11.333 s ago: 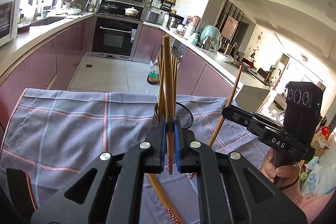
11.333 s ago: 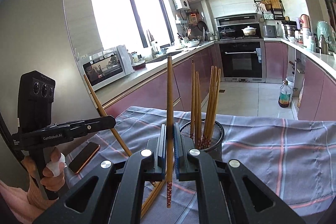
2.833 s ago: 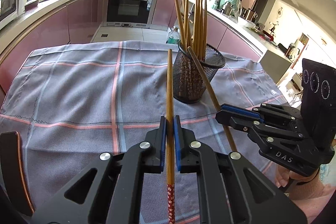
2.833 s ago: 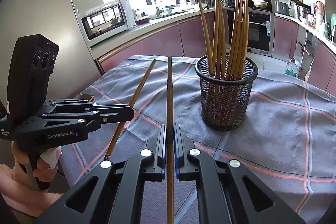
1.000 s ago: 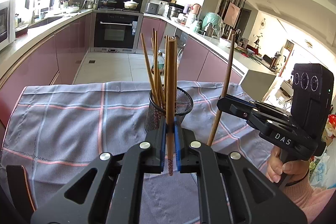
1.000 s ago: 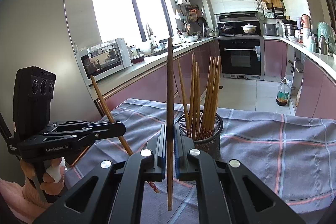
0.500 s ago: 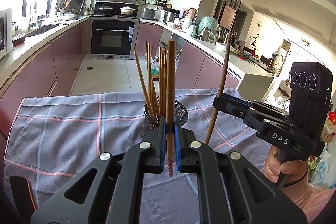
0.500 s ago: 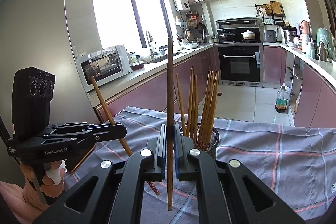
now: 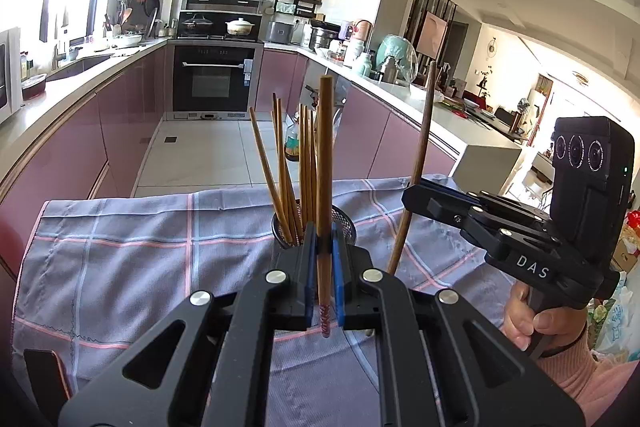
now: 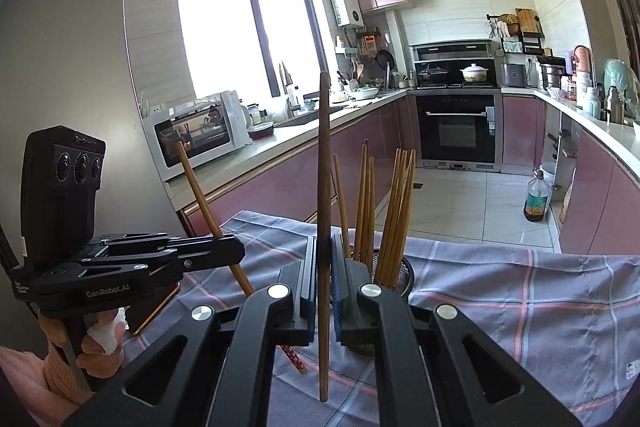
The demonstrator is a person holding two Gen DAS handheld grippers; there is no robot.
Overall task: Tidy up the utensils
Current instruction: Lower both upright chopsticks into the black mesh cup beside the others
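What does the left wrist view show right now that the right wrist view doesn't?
Only the left wrist view: the dining area beyond the counter, and the right gripper from outside, shut on its chopstick. Only the right wrist view: the window, the microwave and the left gripper clamping its chopstick. Both: the mesh holder of chopsticks, the plaid cloth and the oven.

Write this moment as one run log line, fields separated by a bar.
left gripper: jaws shut on chopstick | right gripper: jaws shut on second chopstick | mesh holder: holds chopsticks, upright on checked cloth
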